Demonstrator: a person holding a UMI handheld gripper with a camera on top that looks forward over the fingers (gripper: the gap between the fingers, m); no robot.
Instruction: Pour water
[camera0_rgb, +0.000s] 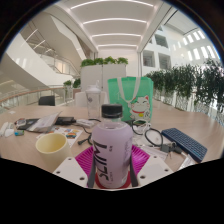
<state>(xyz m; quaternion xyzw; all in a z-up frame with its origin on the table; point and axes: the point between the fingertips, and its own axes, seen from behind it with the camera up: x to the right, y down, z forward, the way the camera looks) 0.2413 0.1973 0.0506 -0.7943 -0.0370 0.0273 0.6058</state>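
the hand-held gripper is closed on a rounded white plastic bottle, its ribbed pink pads pressing both sides. a pale round cup sits just left on the smooth bench, near a flat black keyboard.

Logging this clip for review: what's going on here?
A hand-held gripper holds an upright clear plastic bottle with a white cap and magenta label between its pink-padded fingers, both pressing on it. A pale yellow cup stands on the cluttered wooden table beside the bottle. No pouring shows yet.
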